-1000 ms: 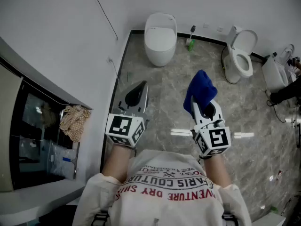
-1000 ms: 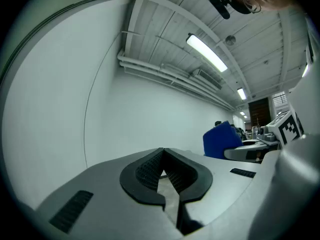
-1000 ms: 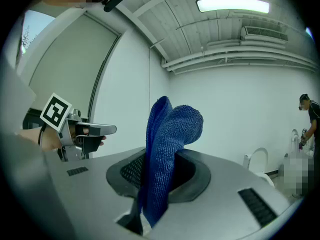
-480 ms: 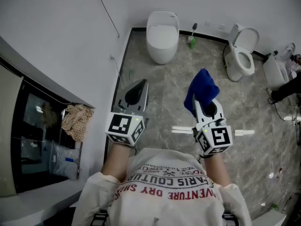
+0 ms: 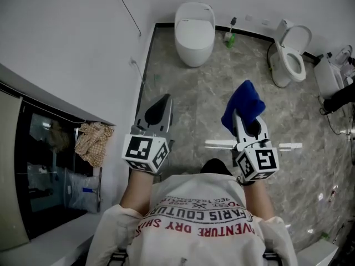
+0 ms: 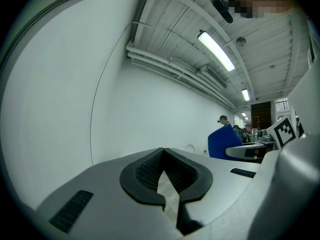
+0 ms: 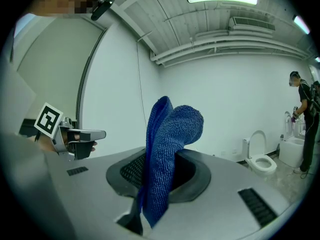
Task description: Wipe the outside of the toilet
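Foremost: toilet, white, lid closed (image 5: 194, 33), against the far wall. Its long axis runs from the wall out over the floor, rounded front end pointing toward the person. It is well apart from both claws.
Second toilet, lid raised (image 5: 289, 60) (image 7: 260, 160), stands to the right along the same wall, bowl facing out into the room.
Brush with green base (image 5: 229, 36): upright on the floor between the two toilets, at the wall.
Blue cloth (image 5: 244, 105) (image 7: 167, 154): clamped in the right claw (image 5: 241, 121) (image 7: 160, 181). Its long axis follows the jaws, and the folded free end stands out past the tips toward the toilets.
Left claw (image 5: 161, 105) (image 6: 165, 179): jaws together, nothing between them, held level beside the right.
Floor: grey marbled tile (image 5: 188, 93).
Checked rag (image 5: 90, 142): at left, by a dark glazed unit.
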`<state>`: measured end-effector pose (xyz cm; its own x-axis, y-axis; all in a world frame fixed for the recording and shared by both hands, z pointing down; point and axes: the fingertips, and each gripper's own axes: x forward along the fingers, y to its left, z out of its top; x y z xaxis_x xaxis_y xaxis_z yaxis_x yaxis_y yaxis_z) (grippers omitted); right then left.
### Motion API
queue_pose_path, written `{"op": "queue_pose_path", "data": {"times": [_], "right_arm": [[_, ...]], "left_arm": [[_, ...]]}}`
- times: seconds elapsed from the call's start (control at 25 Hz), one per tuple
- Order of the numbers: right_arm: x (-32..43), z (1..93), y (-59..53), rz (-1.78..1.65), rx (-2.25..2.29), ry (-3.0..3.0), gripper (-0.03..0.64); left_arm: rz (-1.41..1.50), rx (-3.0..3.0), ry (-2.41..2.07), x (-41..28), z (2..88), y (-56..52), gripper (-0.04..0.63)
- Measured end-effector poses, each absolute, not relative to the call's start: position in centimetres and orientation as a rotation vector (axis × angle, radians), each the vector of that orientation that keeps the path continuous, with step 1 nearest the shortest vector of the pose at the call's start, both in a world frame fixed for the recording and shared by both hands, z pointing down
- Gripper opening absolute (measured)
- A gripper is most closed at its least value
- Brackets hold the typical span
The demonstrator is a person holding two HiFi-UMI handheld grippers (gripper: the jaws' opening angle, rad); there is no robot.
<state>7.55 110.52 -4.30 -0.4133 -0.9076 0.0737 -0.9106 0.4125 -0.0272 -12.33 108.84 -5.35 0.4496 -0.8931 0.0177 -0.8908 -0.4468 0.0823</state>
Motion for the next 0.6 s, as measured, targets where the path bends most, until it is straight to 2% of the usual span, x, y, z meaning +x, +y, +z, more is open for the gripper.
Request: {"op": "queue_pose_path", "data": {"times": [0.24,0.6], "right_arm": [[7.3,-2.7,102.8,0.165,1.629,-2.609,0.077],[13.4,-3.7,80.8,0.246,1.576,-2.666,0.077]], "left_arm": [[-0.019,2.544,-1.626,-12.9,-3.1,101.6,0.006],[-0.029,2.48,-1.693,-7.6,-4.3,81.4,0.008]]}}
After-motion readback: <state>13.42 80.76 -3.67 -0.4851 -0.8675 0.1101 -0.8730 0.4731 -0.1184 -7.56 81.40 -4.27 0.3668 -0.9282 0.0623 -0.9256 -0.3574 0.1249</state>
